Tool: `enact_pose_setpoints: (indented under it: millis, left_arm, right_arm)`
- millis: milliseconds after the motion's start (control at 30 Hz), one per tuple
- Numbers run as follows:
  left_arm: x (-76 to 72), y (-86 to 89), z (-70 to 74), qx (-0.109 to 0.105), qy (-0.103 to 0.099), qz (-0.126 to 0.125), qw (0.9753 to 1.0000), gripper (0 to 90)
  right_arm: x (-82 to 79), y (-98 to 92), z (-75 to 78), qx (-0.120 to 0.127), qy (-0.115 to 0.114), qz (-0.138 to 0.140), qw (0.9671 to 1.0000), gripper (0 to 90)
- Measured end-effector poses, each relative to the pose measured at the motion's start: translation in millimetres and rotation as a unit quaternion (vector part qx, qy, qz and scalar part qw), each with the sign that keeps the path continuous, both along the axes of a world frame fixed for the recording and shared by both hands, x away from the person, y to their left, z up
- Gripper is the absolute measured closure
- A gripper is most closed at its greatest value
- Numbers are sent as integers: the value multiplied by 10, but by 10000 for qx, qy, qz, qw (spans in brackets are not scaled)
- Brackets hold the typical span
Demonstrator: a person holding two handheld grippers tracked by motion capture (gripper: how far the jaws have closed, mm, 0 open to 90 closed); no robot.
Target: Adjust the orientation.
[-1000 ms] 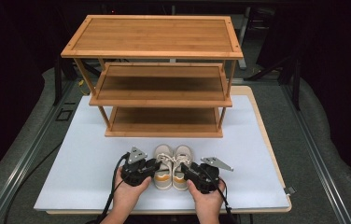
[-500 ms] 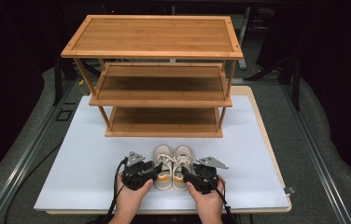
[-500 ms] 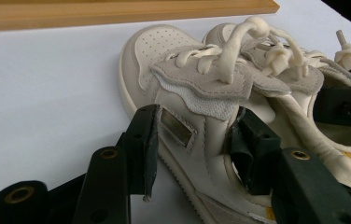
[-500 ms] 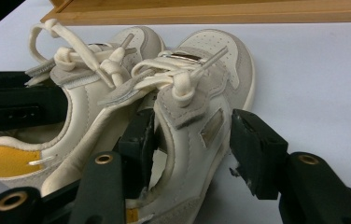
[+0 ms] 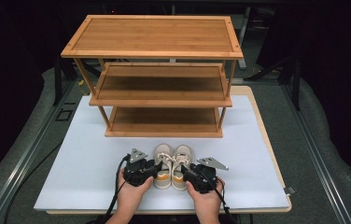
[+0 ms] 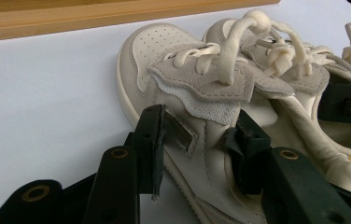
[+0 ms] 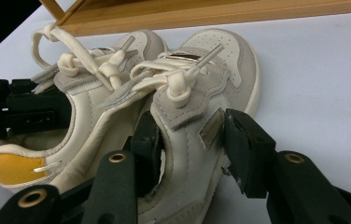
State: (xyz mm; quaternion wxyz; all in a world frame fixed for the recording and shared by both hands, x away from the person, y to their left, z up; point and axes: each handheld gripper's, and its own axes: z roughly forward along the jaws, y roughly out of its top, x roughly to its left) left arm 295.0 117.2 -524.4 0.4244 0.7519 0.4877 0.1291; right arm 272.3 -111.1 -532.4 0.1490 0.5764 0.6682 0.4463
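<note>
Cream leather shoes side by side — left gripper (image 6: 197, 140) clamps the left shoe (image 6: 187, 93), right gripper (image 7: 190, 144) the right shoe (image 7: 206, 93)

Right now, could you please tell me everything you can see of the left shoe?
The left shoe is a small cream leather-look sneaker with grey suede-like strap, perforated toe, thick knotted cream laces and yellow heel lining. It stands upright on the white table, toe toward the wooden rack, beside its pair. The left claw straddles its outer side wall.

Shoes (image 5: 172, 160) side by side on table (image 5: 71, 158) — rack (image 5: 157, 79) behind.
</note>
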Motion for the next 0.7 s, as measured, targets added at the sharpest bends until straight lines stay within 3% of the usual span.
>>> enact_pose_setpoints:
  millis: [33,267,400,700]
  left_arm:
    - [-8,11,-17,-91,-28,36,9999,602]
    - [-29,18,-34,-165,-54,122,9998,597]
    - [-37,25,-55,-347,-38,202,9992,605]
    - [-17,27,-27,-400,-57,169,9990,611]
  right_arm:
    - [-3,-6,3,-10,26,24,10000,580]
    - [10,-11,6,-110,4,88,9999,577]
    - [-6,-8,-9,-10,-24,-29,10000,586]
    - [-20,-3,-26,133,-73,-113,9998,602]
